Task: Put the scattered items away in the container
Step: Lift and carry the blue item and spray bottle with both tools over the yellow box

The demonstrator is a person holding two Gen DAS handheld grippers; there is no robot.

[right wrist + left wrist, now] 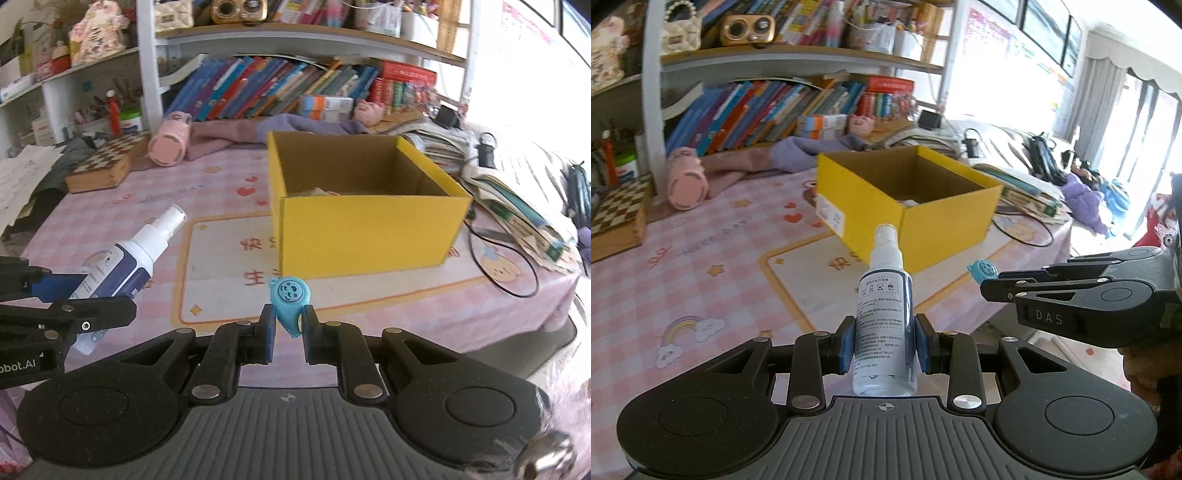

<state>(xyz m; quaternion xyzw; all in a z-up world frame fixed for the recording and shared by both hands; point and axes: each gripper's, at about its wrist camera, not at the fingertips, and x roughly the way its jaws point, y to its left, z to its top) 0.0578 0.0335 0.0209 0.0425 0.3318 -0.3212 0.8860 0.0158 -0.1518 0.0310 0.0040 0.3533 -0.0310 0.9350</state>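
Both grippers carry an item toward the yellow box (pixel 369 229), which sits open-topped on the pink checked cloth (pixel 701 258), and the risks lie in the drop.

The spray bottle (pixel 884 314) is long and held near its lower half, with the nozzle pointing far toward the box. If it is let go before its body is over the opening, it would likely strike the near wall and roll off across the cloth. The smooth round body could also slip or swing between the pads if the wrist tips sharply.

The blue toy (pixel 290 301) is small and seems pinched only by its thin lower tab, so the round face sticks out above the fingers. A hold that slight could let it pivot or pop free on the way. It is light enough to bounce out if dropped on the rim.

The two grippers travel side by side, left of and right of each other, near the same opening. Crowding in together could knock them against one another or nudge the box, which looks light and is nearly empty, with only some pale items low inside.

The left gripper (pixel 884 345) is partly closed, its blue pads pressing both sides of the bottle. The right gripper (pixel 288 332) is closed as tight as it goes on the toy's tab.
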